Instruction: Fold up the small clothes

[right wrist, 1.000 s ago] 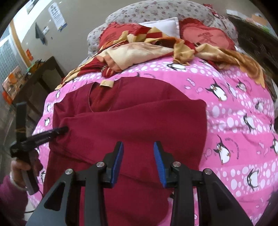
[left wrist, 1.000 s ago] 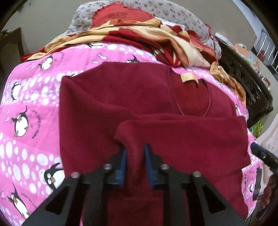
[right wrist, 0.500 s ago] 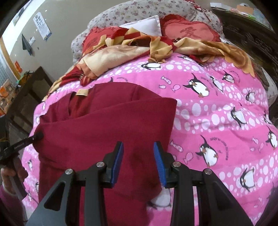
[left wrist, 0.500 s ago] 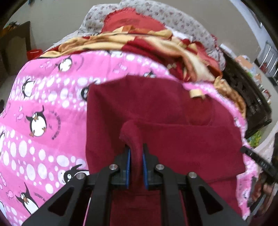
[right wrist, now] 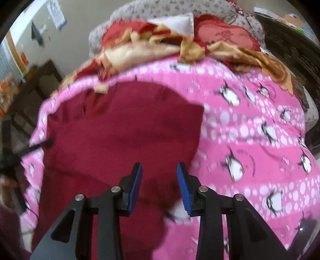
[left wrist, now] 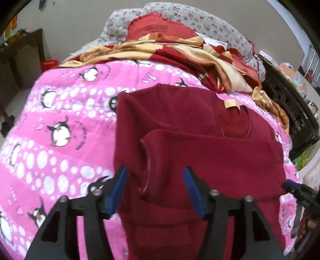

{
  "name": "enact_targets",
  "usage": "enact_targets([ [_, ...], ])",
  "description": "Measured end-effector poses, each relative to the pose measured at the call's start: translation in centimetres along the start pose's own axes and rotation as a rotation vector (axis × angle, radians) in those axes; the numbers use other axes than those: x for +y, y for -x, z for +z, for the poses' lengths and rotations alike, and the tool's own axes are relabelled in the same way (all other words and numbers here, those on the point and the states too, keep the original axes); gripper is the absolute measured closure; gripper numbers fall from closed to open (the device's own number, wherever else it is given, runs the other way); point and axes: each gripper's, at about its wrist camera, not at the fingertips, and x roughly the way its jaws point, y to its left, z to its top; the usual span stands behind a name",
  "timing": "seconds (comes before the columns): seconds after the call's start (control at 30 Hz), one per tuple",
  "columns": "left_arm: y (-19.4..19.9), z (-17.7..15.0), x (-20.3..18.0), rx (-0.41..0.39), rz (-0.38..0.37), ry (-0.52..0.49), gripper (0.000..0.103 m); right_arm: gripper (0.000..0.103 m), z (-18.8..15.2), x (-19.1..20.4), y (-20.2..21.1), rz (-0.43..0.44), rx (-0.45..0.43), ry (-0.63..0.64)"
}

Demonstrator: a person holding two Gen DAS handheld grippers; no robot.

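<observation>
- The small dark-red fleece top (left wrist: 180, 124) is lying flat on the pink quilted bed cover with penguin print (left wrist: 60, 128), neck end pointing toward the pillows.
- One sleeve (left wrist: 210, 160) is lying folded crosswise over the chest, forming a broad band; its cuff end (left wrist: 148, 158) is showing a curved seam line and a slightly raised edge.
- The fabric is looking soft, matte and fuzzy, with a rounded neckline and a tan label (left wrist: 231, 104) at the collar.
- The left gripper (left wrist: 156, 190) is hovering over the cuff; its jaws have just been opening and are standing spread, the cuff lying between the blue ribbed pads (left wrist: 118, 190) without being pinched.
- The right gripper (right wrist: 159, 186) is hanging over the top's right edge, jaws partly apart and pinching nothing; that view is blurred.
- The right gripper's black tip (left wrist: 294, 187) is showing at the right edge of the left wrist view, just beside the sleeve fold.
- The bed cover is looking puffy, with white dots and black-and-white penguins.
- A crumpled red-and-cream patterned blanket (left wrist: 180, 50) is heaped beyond the top, glossy and folded in ridges.
- Behind it a grey floral pillow (left wrist: 200, 18) and a red cushion (left wrist: 158, 28) are leaning against the wall.
- Dark carved wooden furniture (left wrist: 290, 112) is standing beside the bed.
</observation>
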Motion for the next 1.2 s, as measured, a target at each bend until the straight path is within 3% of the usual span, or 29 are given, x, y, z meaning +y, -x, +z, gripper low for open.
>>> enact_targets([
  [0.07, 0.6, -0.7, 0.1, 0.011, 0.015, 0.005, 0.038, 0.065, -0.7, -0.7, -1.9, -0.012, 0.053, -0.025],
  [0.13, 1.6, -1.5, 0.6, 0.026, -0.002, 0.030, 0.038, 0.065, -1.0, -1.8, -1.3, 0.038, 0.034, -0.093],
  [0.37, 6.6, -5.4, 1.9, 0.008, -0.028, 0.088, 0.034, 0.065, -3.0, -4.1, 9.8, 0.164, -0.089, -0.084],
  [0.53, 10.0, -9.6, 2.0, 0.036, -0.065, 0.089, 0.028, 0.059, -7.2, -3.9, 13.9, 0.247, -0.011, 0.013],
  [0.77, 11.8, -15.5, 2.9, 0.176, -0.118, 0.090, 0.025, 0.059, -17.5, -2.4, 11.2, 0.378, 0.126, 0.038],
  [0.93, 11.6, -18.3, 3.9, 0.238, -0.118, 0.112, 0.025, 0.059, -20.9, -2.2, 7.5, 0.405, 0.181, -0.061],
  [0.97, 11.6, -18.7, 4.1, 0.253, -0.124, 0.122, 0.025, 0.062, -21.3, -2.1, 7.2, 0.407, 0.175, -0.072],
  [1.03, 11.8, -19.4, 4.3, 0.270, -0.122, 0.128, 0.025, 0.092, -21.4, -2.2, 8.1, 0.412, 0.149, -0.060],
  [1.1, 12.3, -20.0, 4.1, 0.275, -0.134, 0.116, 0.025, 0.094, -21.3, -2.8, 10.0, 0.498, 0.110, -0.043],
  [1.2, 12.5, -20.9, 3.1, 0.297, -0.143, 0.065, 0.025, 0.094, -21.2, -3.3, 11.2, 0.499, 0.079, -0.037],
])
